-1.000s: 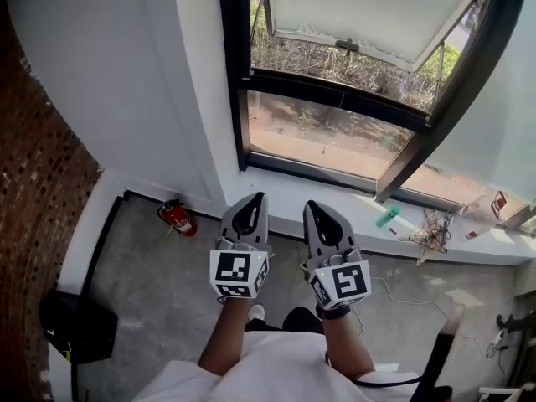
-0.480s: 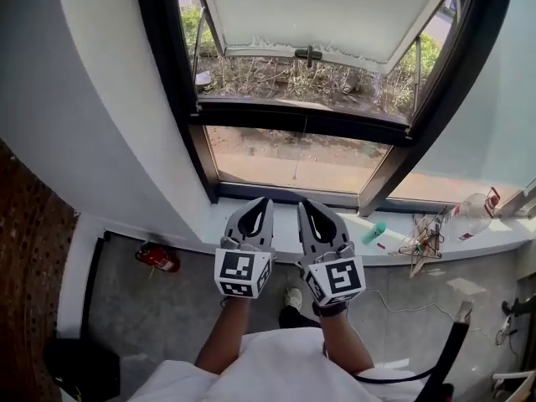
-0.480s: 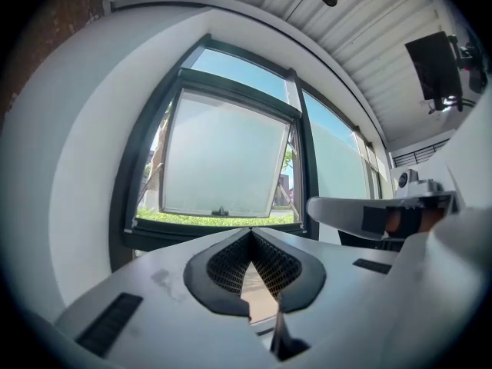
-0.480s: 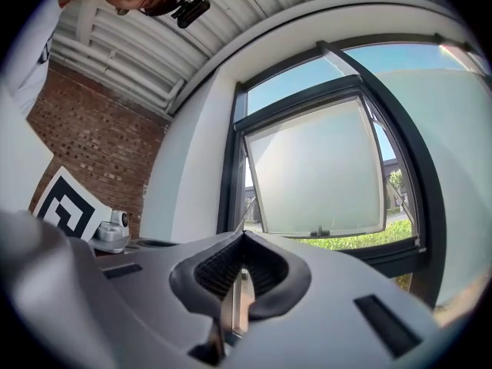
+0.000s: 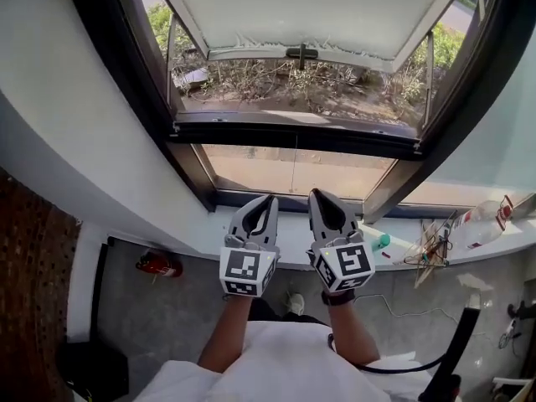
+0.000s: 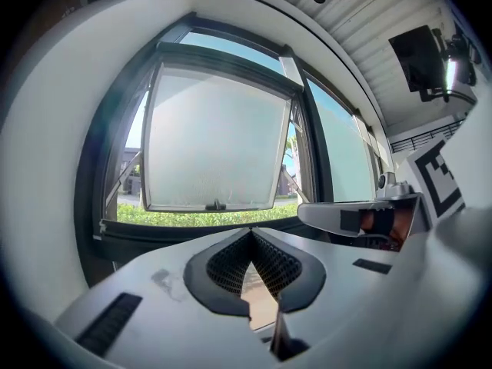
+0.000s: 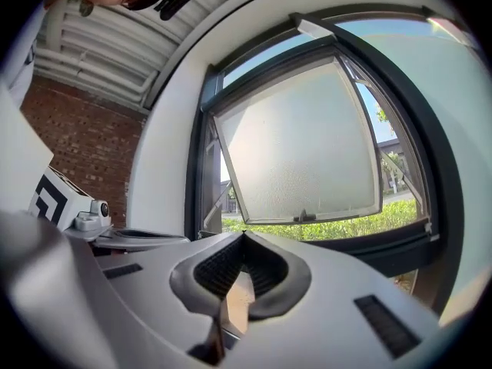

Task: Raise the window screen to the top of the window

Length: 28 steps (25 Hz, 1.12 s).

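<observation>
A black-framed window (image 5: 293, 132) fills the wall ahead. Its frosted sash (image 5: 310, 11) is tilted outward, with a small dark handle (image 5: 301, 54) on its lower edge. No separate screen can be made out; a thin line (image 5: 295, 162) hangs in front of the lower pane. My left gripper (image 5: 266, 199) and right gripper (image 5: 316, 195) are side by side over the sill, pointing level at the window, both shut and empty. The left gripper view shows the sash (image 6: 211, 141) beyond the closed jaws (image 6: 250, 233); the right gripper view shows the same sash (image 7: 296, 160) past its tips (image 7: 243, 235).
The white windowsill (image 5: 209, 229) carries a teal object (image 5: 381, 242), a tangle of sticks and wires (image 5: 431, 245) and a plastic bottle (image 5: 481, 223) to the right. A red fire extinguisher (image 5: 157, 264) lies on the floor below left. A brick wall (image 5: 33, 291) stands at the left.
The person has come closer to the window. Both grippers have travelled forward together, from over the floor to over the sill, still shut. The window now looms larger and more centred.
</observation>
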### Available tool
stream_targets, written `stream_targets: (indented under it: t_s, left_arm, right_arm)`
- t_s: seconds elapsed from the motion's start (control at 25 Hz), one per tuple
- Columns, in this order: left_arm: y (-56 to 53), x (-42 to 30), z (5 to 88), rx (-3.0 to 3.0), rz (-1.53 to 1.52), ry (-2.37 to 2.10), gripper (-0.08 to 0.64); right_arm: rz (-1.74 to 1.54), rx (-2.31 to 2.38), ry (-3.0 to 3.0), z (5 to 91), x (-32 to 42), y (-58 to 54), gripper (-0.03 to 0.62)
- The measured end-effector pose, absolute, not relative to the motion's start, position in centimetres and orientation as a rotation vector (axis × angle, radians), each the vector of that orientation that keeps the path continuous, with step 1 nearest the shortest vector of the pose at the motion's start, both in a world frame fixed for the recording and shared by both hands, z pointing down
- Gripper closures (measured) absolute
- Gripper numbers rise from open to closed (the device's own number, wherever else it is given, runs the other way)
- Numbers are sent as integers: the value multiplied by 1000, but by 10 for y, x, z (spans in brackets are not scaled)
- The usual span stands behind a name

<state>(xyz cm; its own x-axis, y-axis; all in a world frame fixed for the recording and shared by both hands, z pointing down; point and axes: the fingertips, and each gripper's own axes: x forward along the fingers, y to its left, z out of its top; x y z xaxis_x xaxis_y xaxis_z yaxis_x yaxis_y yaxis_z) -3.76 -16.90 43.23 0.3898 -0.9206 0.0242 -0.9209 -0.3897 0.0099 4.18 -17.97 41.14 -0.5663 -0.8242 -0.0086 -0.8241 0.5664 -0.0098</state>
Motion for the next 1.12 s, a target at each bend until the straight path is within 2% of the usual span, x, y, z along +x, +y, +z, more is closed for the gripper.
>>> stream_targets:
  t_s: [0.4,0.64,0.92,1.12]
  left_arm:
    - [-253,-66,453,2684,161,-1641,558]
    - [-313,-64,491,2917,700,-1545,557]
    - [-349,-59,503,3057,1083,-1531,555]
    - [-365,-50,516,3129,1331,-1466,460]
  right_arm:
    - [-32,-1567,2763,429,13,-243,601]
    - [-114,-1651,2776,461,11,-264,601]
    - [-166,-1729,2759,479,23,-280,601]
    - [-195,-1755,2758,488,28,-286,601]
